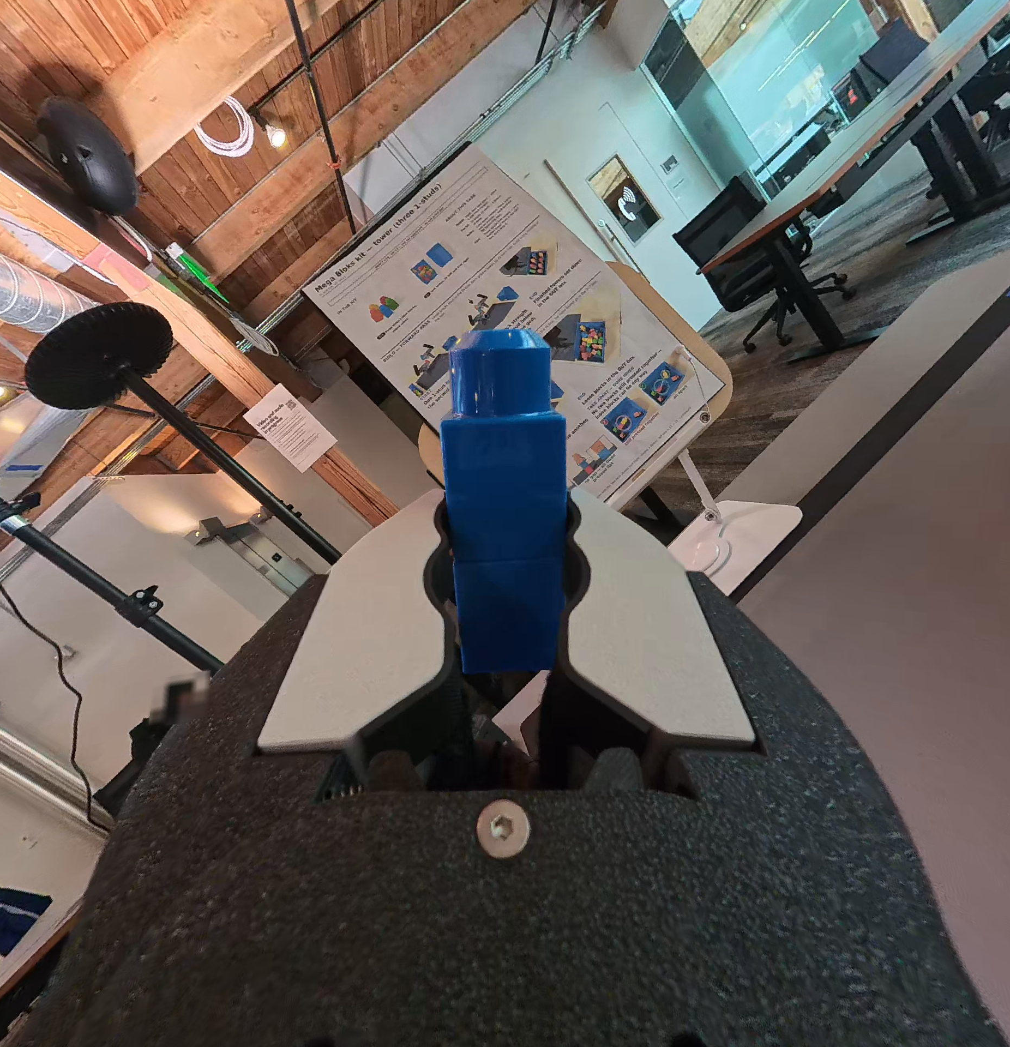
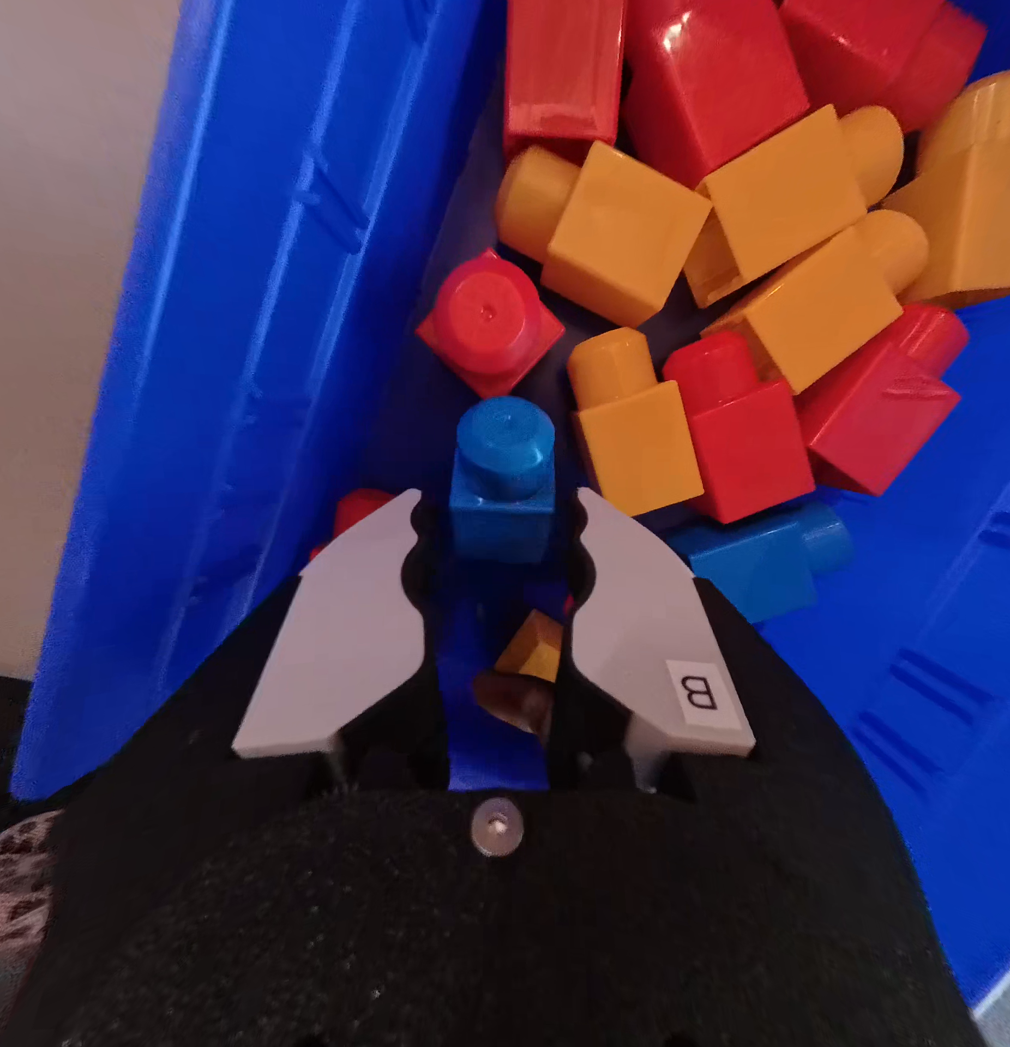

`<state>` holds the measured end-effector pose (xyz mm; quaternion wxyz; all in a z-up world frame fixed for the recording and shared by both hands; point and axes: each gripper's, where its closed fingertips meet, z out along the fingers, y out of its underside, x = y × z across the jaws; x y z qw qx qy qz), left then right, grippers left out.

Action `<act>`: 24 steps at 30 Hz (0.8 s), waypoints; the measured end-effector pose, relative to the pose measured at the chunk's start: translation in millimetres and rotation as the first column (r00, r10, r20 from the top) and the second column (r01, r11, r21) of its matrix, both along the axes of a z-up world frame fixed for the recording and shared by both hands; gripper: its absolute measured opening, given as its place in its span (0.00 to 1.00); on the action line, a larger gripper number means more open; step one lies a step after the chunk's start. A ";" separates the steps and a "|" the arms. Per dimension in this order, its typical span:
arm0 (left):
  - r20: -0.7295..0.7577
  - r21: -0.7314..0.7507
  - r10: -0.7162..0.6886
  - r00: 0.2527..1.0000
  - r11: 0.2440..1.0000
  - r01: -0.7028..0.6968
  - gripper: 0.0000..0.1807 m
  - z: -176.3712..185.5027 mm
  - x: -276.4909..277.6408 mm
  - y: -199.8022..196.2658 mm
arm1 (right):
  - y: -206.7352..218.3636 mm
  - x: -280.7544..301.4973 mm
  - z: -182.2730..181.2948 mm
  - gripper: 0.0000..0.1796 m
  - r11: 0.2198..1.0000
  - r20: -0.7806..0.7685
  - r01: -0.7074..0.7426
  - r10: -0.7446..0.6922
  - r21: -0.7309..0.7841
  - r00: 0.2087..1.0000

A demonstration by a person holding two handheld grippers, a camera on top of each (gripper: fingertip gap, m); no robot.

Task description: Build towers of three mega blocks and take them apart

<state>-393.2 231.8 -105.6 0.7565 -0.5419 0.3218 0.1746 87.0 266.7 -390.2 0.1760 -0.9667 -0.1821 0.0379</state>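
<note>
Bin (image 2: 236, 396): blue, holding loose red, yellow and blue blocks.
Left gripper (image 1: 505, 544): fingers clamping a blue two-block stack (image 1: 505, 510), stud pointing forward.
Right gripper (image 2: 500, 538): fingers spread, straddling a blue block (image 2: 500, 510) inside the bin.

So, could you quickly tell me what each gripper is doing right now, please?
Left gripper: shut on the blue stack.
Right gripper: open around a blue block in the bin.

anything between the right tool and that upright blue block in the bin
Nothing visible does. The right tool is open, its fingers flanking the upright blue block with a gap on each side. Yellow and red blocks crowd close to the right, and the bin wall rises on the left.
</note>
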 end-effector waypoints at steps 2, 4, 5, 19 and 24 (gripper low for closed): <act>-0.014 -0.004 -0.003 1.000 1.000 0.003 0.20 -1.7 1.9 0.7 | 0.4 -0.3 11.4 0.29 0.999 0.006 0.008 -0.008 0.035 1.000; -0.028 -0.006 0.000 1.000 1.000 0.000 0.20 -2.9 3.5 1.5 | 1.1 2.1 23.9 0.31 0.997 0.042 0.009 -0.012 0.080 0.999; -0.033 -0.007 -0.002 0.999 1.000 0.002 0.20 -3.4 4.9 1.7 | 2.4 3.7 32.3 0.31 0.993 0.070 0.007 -0.015 0.114 0.997; -0.191 -0.010 -0.129 0.973 0.992 0.129 0.19 -13.8 76.9 2.0 | -30.8 -257.0 262.6 0.29 0.288 0.039 -0.348 0.718 0.892 0.695; -0.313 0.045 -0.091 0.945 0.993 0.110 0.19 -16.5 96.2 0.3 | -75.0 -336.8 279.7 0.32 0.232 -0.053 -0.317 0.872 0.919 0.486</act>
